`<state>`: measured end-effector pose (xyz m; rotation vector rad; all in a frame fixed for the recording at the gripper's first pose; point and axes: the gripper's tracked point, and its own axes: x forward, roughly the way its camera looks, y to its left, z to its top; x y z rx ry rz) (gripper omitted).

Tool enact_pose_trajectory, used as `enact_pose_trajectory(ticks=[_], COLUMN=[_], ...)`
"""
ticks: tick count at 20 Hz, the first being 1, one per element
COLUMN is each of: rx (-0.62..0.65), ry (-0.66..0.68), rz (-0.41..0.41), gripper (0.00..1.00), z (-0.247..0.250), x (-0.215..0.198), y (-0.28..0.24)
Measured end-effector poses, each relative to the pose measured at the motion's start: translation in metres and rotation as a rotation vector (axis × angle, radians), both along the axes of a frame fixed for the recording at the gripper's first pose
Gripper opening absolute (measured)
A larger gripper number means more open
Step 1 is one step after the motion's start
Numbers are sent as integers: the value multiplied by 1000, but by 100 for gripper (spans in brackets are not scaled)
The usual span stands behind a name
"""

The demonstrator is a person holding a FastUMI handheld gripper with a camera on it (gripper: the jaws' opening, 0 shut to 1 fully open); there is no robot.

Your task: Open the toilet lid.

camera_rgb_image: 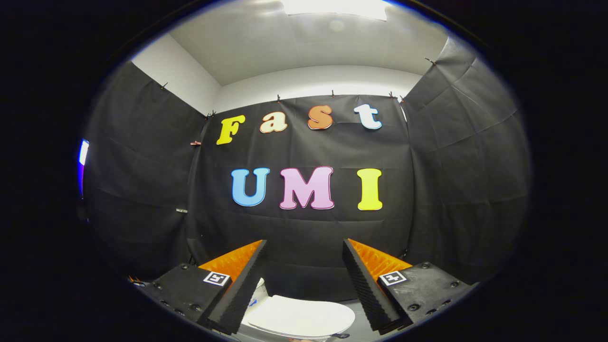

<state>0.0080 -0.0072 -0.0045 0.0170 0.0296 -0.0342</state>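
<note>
A white toilet with its lid [301,316] lying flat and closed sits low down, below and between the fingers. My gripper [304,247] is held well above it, level with the black cloth wall, fingers spread wide apart with nothing between them. The left finger [244,285] and the right finger [363,285] frame the lid from either side. A small white part with a blue mark [258,290] peeks out beside the left finger, behind the lid.
Black cloth walls [142,190] close the booth on the left, back and right. A grey floor strip [363,327] shows beside the toilet. A bright ceiling light [337,7] is overhead.
</note>
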Motion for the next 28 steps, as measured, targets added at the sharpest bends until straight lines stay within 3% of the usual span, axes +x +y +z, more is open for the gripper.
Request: enact_pose_trajectory(ticks=[10,18,28], rx=[-19,-3,114], ry=[33,95,197], rz=[-92,-222,-335], gripper=[98,98,99], z=[-12,-42,-143], x=[9,17,27], y=[-21,-65,-132])
